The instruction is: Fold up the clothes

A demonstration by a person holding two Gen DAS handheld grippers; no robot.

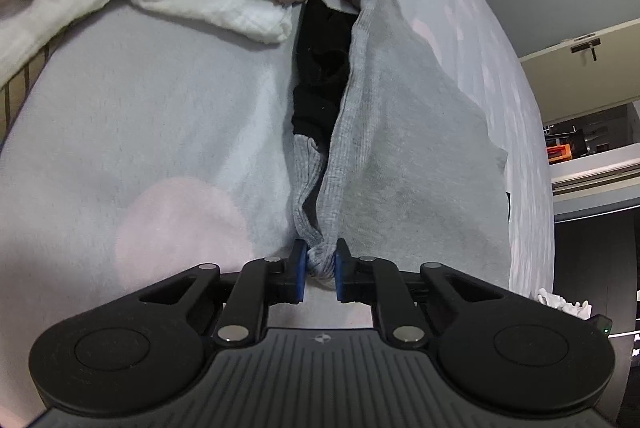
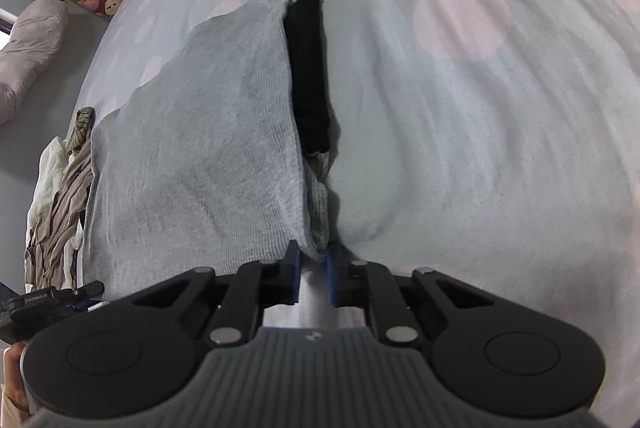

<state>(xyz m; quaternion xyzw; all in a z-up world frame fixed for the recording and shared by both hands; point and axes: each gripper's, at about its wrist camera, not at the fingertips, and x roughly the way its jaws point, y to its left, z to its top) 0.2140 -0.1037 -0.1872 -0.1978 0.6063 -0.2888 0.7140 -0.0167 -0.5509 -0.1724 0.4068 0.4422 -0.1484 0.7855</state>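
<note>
The left gripper (image 1: 321,264) points steeply downward, its two black linkage arms drawn in toward the centre. Its blue pads (image 1: 301,268) stand close together and pinch a bunched corner of the grey garment (image 1: 400,156) between them. The right gripper (image 2: 313,260) is angled downward in much the same way, with its blue-padded fingers (image 2: 295,268) narrowed onto the other corner of the same garment's edge, the fabric caught at the fingertips. At the lower left edge of the right wrist view, a small part of the person's hand (image 2: 14,380) shows beside the gripper body.
</note>
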